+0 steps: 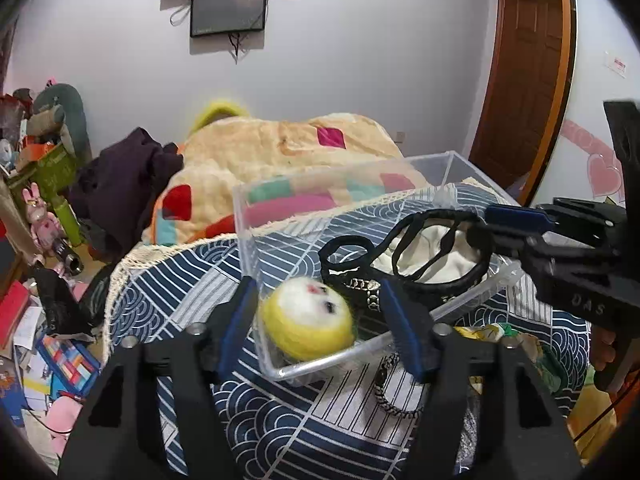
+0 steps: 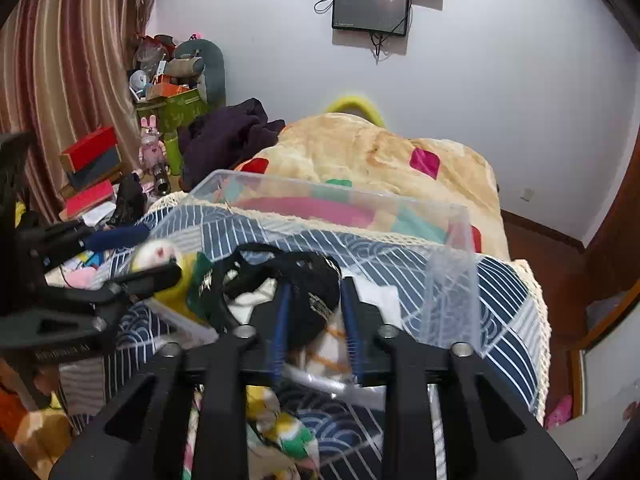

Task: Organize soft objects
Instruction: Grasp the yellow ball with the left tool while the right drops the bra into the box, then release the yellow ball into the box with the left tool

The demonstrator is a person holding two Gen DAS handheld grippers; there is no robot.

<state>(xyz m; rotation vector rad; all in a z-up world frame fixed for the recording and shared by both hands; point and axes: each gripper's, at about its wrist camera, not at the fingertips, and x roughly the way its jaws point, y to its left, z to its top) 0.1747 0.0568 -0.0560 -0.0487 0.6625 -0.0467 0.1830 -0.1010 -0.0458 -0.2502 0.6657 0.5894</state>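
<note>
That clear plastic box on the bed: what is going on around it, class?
A person with a tool in each hand is sorting soft things into the clear box on the patterned bedcover. The left tool hangs open around a yellow and white plush ball at the box's near end. The right tool is closed on a black fabric piece above the white cloth already inside.

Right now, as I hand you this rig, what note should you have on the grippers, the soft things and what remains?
Left gripper: open, jaws either side of the yellow-white plush ball, which shows blurred in the near corner of the clear box.
Right gripper: looks shut on the black strappy item over the box.
Done: white cloth is in.
Left: release the black item; a colourful soft piece lies outside.
</note>
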